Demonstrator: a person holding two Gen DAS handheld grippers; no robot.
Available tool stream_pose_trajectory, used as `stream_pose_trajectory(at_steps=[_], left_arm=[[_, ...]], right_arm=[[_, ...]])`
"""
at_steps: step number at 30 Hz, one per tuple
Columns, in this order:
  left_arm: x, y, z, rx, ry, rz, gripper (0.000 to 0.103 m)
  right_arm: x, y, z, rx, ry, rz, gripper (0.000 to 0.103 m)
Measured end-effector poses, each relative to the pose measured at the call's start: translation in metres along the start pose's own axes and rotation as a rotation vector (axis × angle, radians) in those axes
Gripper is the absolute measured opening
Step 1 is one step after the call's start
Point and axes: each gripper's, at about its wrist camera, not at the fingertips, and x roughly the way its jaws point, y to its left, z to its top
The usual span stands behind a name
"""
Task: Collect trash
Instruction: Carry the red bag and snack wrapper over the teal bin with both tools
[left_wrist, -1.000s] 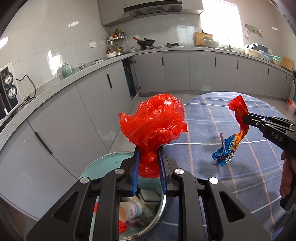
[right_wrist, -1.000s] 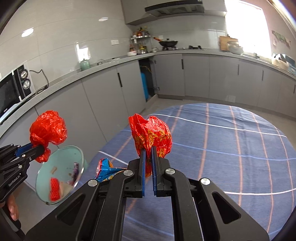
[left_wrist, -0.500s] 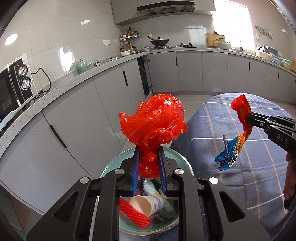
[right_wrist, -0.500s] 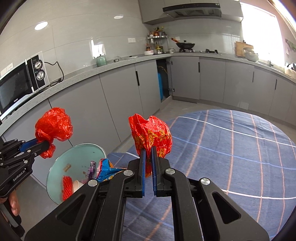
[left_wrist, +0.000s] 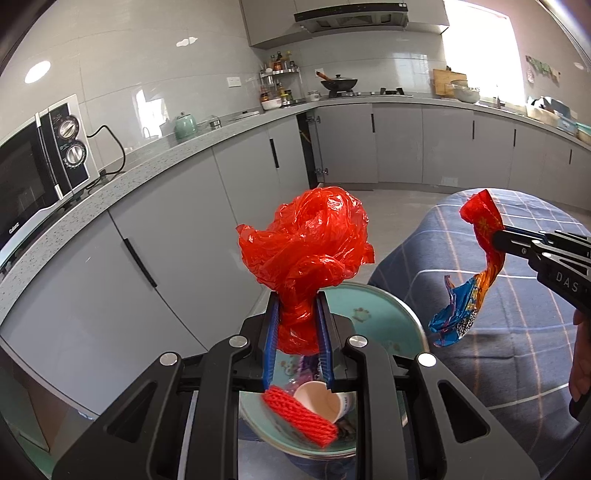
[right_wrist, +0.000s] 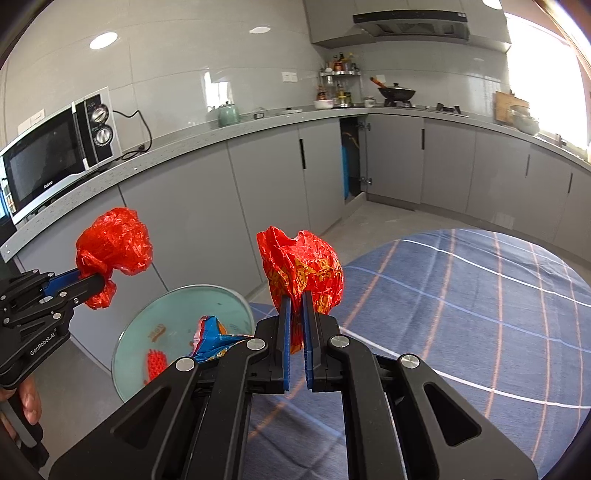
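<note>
My left gripper (left_wrist: 295, 306) is shut on a crumpled red plastic bag (left_wrist: 306, 243) and holds it above a teal trash bin (left_wrist: 384, 314). The bin holds a paper cup (left_wrist: 325, 404), a red foam net (left_wrist: 299, 415) and other scraps. My right gripper (right_wrist: 295, 302) is shut on a red, orange and blue snack wrapper (right_wrist: 303, 266), held in the air to the right of the bin. The wrapper also shows in the left wrist view (left_wrist: 480, 266), and the red bag in the right wrist view (right_wrist: 114, 251). The bin shows there too (right_wrist: 177, 314).
A round table with a blue checked cloth (right_wrist: 461, 302) stands right of the bin. Grey kitchen cabinets (right_wrist: 229, 192) run along the left and back. A microwave (right_wrist: 55, 155) sits on the counter.
Both grippers have moved left, off the table toward the bin. The left gripper with the red bag now hangs over the bin's opening. Both grips are unchanged.
</note>
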Motion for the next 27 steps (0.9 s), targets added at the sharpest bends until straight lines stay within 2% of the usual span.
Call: stream_pose_trajectory(at_steps=[27], left_arm=[[0.009, 0.035, -0.016, -0.046, 0.031, 0.051, 0.02]], right_arm=[[0.019, 0.05, 0.001, -0.091, 0.028, 0.063, 0.007]])
